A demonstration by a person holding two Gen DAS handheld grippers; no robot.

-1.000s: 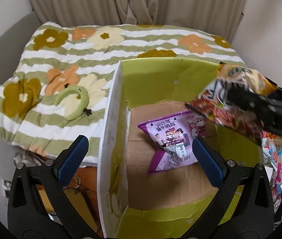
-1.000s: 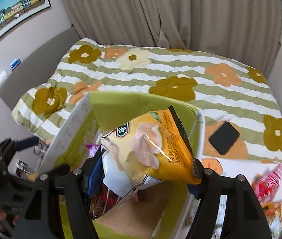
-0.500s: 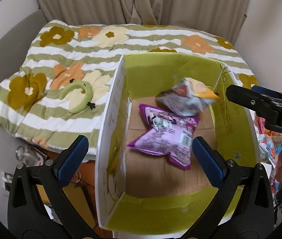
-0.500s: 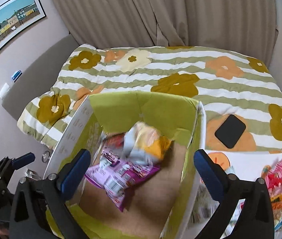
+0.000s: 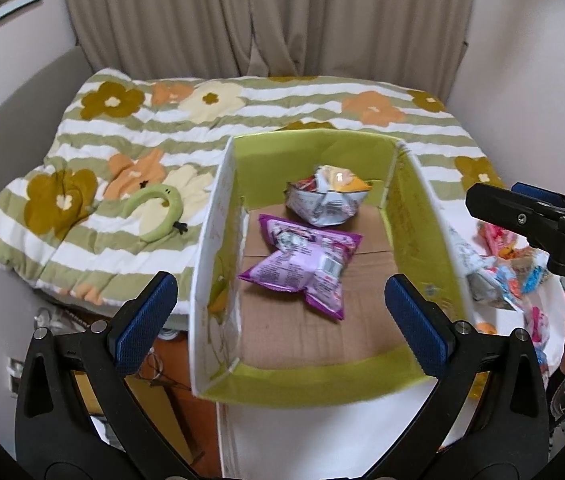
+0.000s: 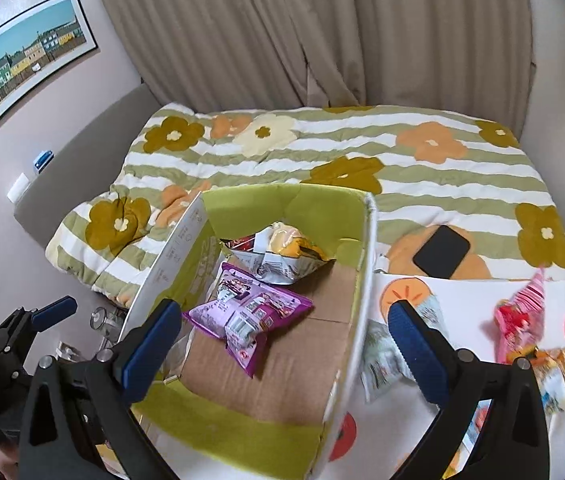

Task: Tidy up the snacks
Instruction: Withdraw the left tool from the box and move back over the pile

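Observation:
A green-lined cardboard box [image 5: 414, 216] [image 6: 282, 204] stands open by the bed. Inside lie a purple snack bag [image 5: 306, 264] [image 6: 248, 312] and a yellow and silver snack bag [image 5: 328, 196] [image 6: 282, 256] at the far end. My left gripper [image 5: 280, 312] is open and empty above the box's near left side. My right gripper [image 6: 286, 344] is open and empty over the box's right wall; it also shows at the right of the left wrist view [image 5: 530, 216]. Several loose snack packs [image 6: 522, 320] [image 5: 494, 276] lie right of the box.
A floral striped quilt [image 5: 162, 128] [image 6: 422, 152] covers the bed behind the box. A green plush ring [image 5: 158, 216] lies on it at left, a black phone [image 6: 442, 250] at right. Curtains hang behind. The packs lie on a white fruit-print cloth [image 6: 442, 304].
My right gripper opened and dropped the yellow snack bag, which fell to the box's far end. Both grippers drew back from the box.

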